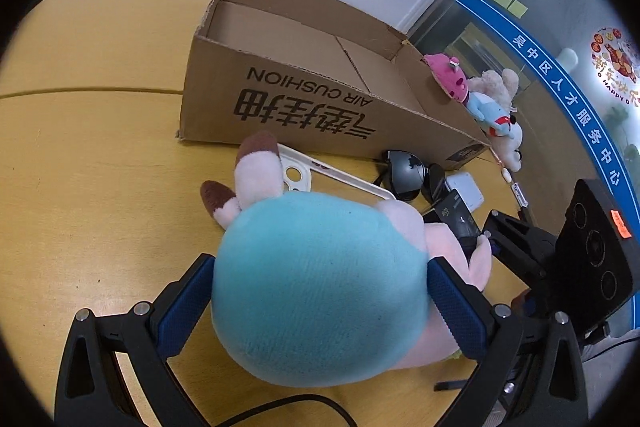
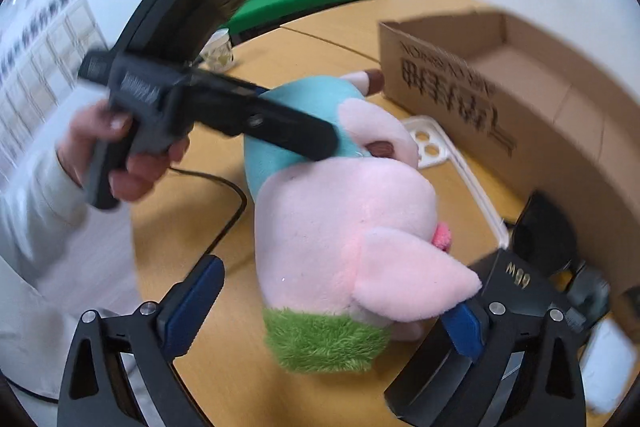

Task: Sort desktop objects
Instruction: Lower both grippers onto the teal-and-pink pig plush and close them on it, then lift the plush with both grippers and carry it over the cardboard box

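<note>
Plush pig (image 1: pixel 320 287) between left hand-held gripper (image 1: pixel 320 301) pads

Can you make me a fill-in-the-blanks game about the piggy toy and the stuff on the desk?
1. The left tool is squeezing the plush pig on its ____ colored body.
2. The cardboard box has English words on it that say AIR ____.
3. The white phone case lies between the pig and the ____.
4. The hair on the pig's head is ____.

Missing words: teal; CUSHION; box; green
</note>
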A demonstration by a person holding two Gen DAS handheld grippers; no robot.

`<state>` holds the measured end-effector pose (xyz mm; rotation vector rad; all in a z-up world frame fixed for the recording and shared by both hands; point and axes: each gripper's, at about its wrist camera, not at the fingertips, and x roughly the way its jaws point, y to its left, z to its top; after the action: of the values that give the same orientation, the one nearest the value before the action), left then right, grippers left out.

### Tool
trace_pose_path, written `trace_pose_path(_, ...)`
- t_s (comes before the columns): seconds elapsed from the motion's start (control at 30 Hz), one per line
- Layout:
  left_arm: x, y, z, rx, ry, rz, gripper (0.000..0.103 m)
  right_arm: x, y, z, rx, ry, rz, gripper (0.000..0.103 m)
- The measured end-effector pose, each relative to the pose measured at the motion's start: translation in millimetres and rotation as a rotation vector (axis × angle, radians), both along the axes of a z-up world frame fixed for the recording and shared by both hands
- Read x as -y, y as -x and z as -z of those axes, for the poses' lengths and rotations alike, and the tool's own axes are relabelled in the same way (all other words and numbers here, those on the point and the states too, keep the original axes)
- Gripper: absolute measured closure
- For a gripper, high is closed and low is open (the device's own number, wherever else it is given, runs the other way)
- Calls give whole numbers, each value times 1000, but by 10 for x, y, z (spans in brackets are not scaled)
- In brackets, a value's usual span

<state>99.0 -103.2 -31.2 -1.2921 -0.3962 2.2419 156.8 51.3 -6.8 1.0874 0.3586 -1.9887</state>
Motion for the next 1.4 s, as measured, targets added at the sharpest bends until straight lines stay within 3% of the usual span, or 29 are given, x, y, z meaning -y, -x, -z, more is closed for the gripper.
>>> trace_pose_path(0.1, -14, 2, 53, 15, -32, -3, 1, 14, 22, 35, -3, -11, 40, 4)
trace_pose_path(0.13, -28, 8, 64, 16, -39, -9, 2, -12, 67, 45, -2, -14, 54, 10)
trace_pose_path(0.23, -58, 3, 30, 16, -33, -16, 6, 97, 69, 80, -65, -61, 60, 15)
trace_pose_path(0.47, -129, 7, -205, -21, -2, -20, 13, 52, 199, -35, -44, -30, 89, 22)
trace_pose_path(0.67, -297, 203, -950, -212, 42, 3, 15, -110, 394, -565, -143, 30, 111, 23)
trace_pose_path(0.93, -490, 737, -1885, -474, 19, 33, 15, -437, 879, -1592, -367, 57, 172, 22)
trace_pose_path(1.17, -610, 1290, -2375, -582, 0, 41, 15, -638, 1442, -2188, -476, 25, 177, 22)
trace_pose_path(1.4, -584, 1800, -2562, -621, -4, 22, 15, -718, 2242, -2514, -505, -19, 136, 21)
